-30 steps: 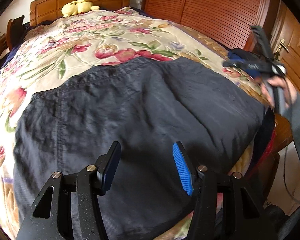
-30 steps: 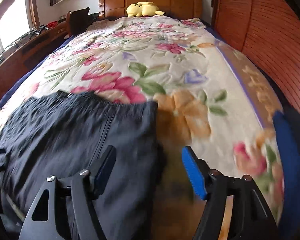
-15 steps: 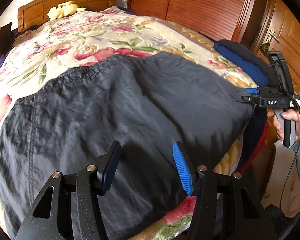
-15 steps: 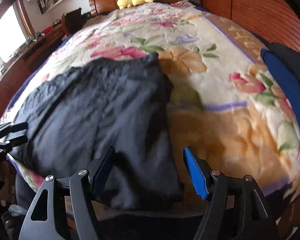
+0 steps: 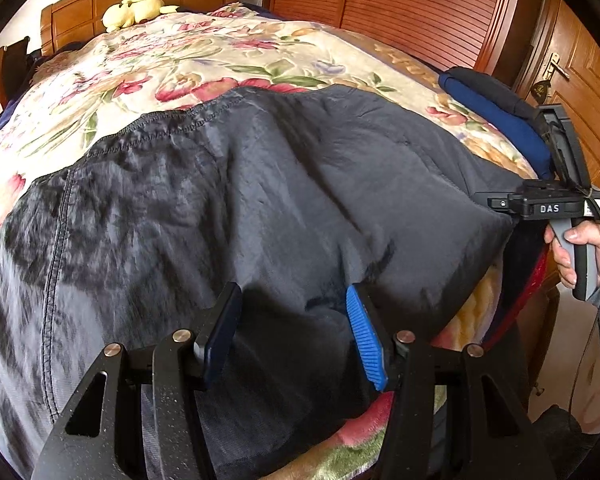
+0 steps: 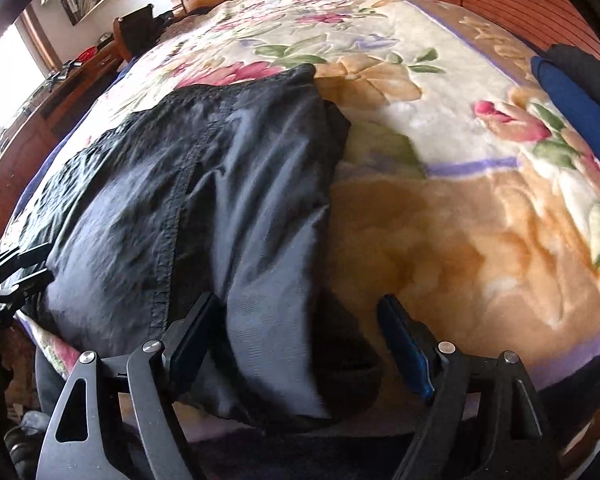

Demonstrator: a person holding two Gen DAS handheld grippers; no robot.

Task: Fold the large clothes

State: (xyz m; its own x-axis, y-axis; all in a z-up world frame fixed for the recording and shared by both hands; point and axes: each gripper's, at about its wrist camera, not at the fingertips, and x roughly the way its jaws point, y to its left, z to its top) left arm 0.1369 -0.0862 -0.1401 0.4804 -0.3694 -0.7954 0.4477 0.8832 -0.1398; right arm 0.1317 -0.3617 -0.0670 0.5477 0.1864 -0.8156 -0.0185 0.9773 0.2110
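The dark garment (image 5: 260, 208) lies spread across the foot of the bed (image 5: 220, 52), over the flowered blanket, its stitched waistband at about 11 o'clock in the left wrist view and its near hem hanging toward 6 o'clock. The left tongs (image 5: 292, 332) hover over that near hem, jaws partly apart with cloth beneath them but nothing pinched. Further right, at 3 o'clock in the same view, a hand (image 5: 580, 252) carries the right tongs' handle beside the garment's right edge.

In the right wrist view the right tongs (image 6: 300, 340) straddle that right edge (image 6: 324, 216); the jaws are opening, with the draped corner lying between them and the pads not pressing on it.

To do this step well, I judge each pair of tongs should drop onto its own near corner and close on every layer of the thin fabric, not just the top one. Both corners should then rise together and travel toward the waistband at 12 o'clock, kept taut so the fold lands square and unwrinkled.
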